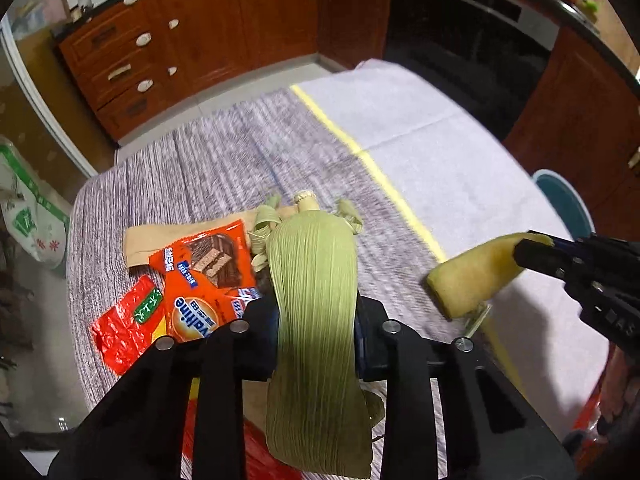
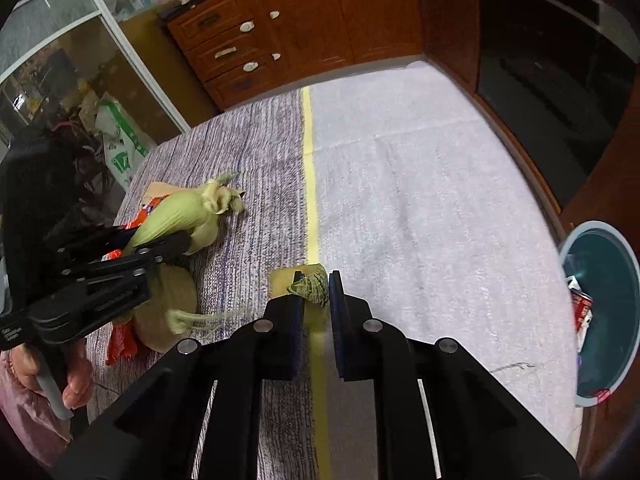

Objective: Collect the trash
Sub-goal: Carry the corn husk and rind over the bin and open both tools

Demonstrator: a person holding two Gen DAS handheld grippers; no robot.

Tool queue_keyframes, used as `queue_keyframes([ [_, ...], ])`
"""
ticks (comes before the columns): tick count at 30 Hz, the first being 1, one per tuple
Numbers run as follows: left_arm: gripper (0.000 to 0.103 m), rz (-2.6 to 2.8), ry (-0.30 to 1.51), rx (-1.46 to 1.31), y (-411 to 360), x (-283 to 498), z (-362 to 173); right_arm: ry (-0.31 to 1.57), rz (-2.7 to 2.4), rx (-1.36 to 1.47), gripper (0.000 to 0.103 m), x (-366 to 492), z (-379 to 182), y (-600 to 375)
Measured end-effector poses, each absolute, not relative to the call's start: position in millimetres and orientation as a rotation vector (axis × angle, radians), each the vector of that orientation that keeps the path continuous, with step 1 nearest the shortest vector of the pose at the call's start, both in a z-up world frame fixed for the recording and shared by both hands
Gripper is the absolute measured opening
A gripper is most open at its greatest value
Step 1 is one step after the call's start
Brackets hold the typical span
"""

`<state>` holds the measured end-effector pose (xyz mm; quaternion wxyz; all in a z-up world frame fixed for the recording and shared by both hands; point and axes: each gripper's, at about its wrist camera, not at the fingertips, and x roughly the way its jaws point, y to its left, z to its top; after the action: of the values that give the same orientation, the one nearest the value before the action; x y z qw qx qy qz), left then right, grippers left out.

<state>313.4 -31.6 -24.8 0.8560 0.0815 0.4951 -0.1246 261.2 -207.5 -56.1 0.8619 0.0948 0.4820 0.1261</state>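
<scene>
A long pale-green corn husk runs up between the fingers of my left gripper, which is shut on it. In the right wrist view the same husk hangs lifted off the cloth in the left gripper. My right gripper is shut on a piece of melon rind with green striped skin. From the left wrist view the rind shows yellowish, pinched by the right gripper above the cloth. A teal bin with a white rim stands off the table's right edge.
An orange Ovaltine wrapper, a red wrapper and brown paper lie on the grey striped cloth. More husk lies under the left gripper. A hand holds its handle. Wooden cabinets stand beyond the table.
</scene>
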Motion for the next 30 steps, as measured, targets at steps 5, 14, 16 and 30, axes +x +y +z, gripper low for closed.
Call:
queue_keyframes([
  [5, 0.027, -0.313, 1.012, 0.177, -52.3, 290.1, -7.3, 0.984, 0.244, 0.206, 0.012, 247.5, -44.5, -226.0],
  [14, 0.027, -0.406, 0.976, 0.215, -107.3, 259.2, 11.1, 0.914, 0.170, 0.221, 0.012, 211.3, -15.4, -276.1],
  [16, 0.027, -0.430, 0.964, 0.225, -122.5, 253.7, 16.6, 0.897, 0.145, 0.228, 0.012, 202.4, -9.1, -292.5],
  [30, 0.027, -0.619, 0.955, 0.339, -258.0, 240.6, 22.9, 0.810, -0.063, 0.310, 0.012, 154.1, 2.2, -425.6],
])
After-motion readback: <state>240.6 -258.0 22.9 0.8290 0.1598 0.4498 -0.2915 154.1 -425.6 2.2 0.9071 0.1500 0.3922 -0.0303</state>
